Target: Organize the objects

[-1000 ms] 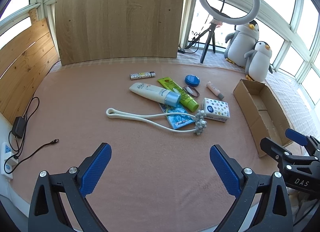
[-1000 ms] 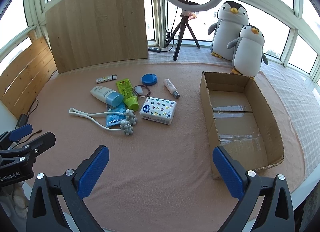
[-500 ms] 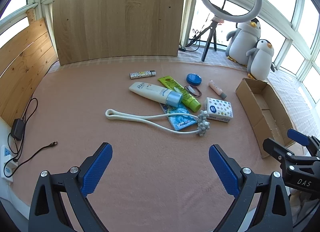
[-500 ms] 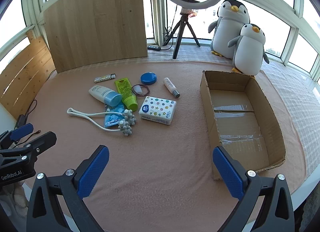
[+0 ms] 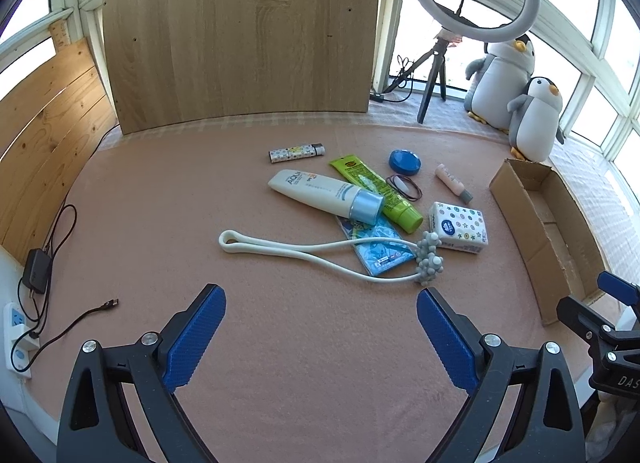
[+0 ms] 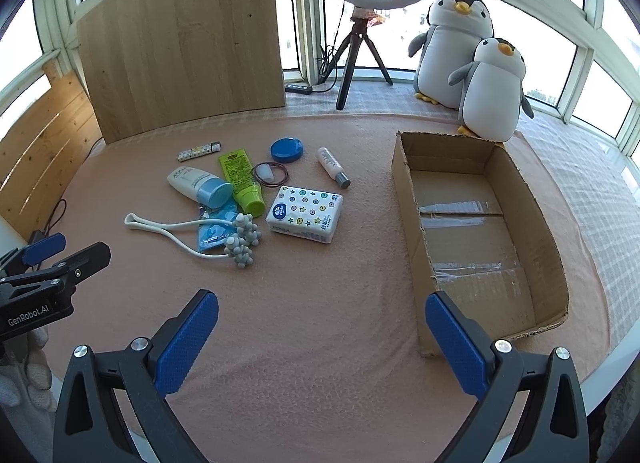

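Observation:
Loose items lie grouped mid-table: a white tube with a blue cap (image 5: 324, 197) (image 6: 200, 187), a green tube (image 5: 374, 191) (image 6: 242, 179), a white neck massager (image 5: 320, 253) (image 6: 192, 231), a tissue pack (image 5: 459, 227) (image 6: 306, 213), a blue round tin (image 5: 405, 162) (image 6: 286, 150), a small pink bottle (image 5: 453, 182) (image 6: 333, 167), a patterned lighter (image 5: 296, 153) (image 6: 199, 151), hair ties (image 5: 404, 186) (image 6: 270, 174) and a blue sachet (image 5: 378, 249). An empty cardboard box (image 6: 476, 231) (image 5: 548, 231) lies to the right. My left gripper (image 5: 320, 329) and right gripper (image 6: 320, 333) are open and empty, near the table's front edge.
Two plush penguins (image 6: 476, 63) and a ring light on a tripod (image 6: 362, 35) stand at the back. A wooden board (image 5: 240, 31) leans behind the table. A charger, cable and power strip (image 5: 36, 291) lie at the left edge.
Both grippers have drifted slightly; the views shifted a little, with the items now a bit nearer the frame centre. Nothing on the table has moved.

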Action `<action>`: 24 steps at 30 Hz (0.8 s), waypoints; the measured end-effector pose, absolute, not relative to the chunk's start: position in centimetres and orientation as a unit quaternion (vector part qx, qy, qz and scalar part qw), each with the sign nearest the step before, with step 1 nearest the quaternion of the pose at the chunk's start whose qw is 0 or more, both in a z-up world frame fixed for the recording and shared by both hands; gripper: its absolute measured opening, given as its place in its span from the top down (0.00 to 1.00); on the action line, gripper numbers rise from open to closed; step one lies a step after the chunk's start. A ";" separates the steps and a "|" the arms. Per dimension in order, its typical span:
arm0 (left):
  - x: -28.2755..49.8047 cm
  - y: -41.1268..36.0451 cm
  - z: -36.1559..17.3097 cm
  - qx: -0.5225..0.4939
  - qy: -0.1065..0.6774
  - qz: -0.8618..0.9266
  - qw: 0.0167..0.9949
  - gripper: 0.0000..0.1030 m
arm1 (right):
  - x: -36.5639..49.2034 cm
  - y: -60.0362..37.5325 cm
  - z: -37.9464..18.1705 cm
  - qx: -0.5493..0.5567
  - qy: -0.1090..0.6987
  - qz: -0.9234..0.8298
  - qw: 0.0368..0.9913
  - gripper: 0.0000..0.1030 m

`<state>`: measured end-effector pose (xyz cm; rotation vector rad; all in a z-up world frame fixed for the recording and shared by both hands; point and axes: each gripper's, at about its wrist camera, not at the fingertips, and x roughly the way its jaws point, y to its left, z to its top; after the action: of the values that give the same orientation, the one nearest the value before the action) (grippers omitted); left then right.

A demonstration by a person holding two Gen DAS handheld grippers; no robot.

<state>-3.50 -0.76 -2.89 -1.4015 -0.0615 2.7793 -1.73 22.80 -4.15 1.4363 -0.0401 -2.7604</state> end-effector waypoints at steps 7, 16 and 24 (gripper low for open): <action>-4.8 -0.8 -3.2 -0.450 -0.007 0.893 0.012 0.05 | -1.8 23.3 -4.2 0.464 -0.017 -0.885 0.010 0.01; -7.6 -1.9 -5.0 -0.464 -0.007 0.886 0.003 0.05 | -1.7 23.7 -4.7 0.471 -0.025 -0.882 0.005 0.01; -11.3 -4.1 -6.8 -0.478 -0.031 0.878 -0.010 0.08 | -1.3 24.0 -5.2 0.478 -0.030 -0.878 -0.002 0.01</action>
<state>-11.26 -4.12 -6.80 -1.5120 -0.0979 2.7740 -1.29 24.04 -5.16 1.5041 -0.0942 -2.7614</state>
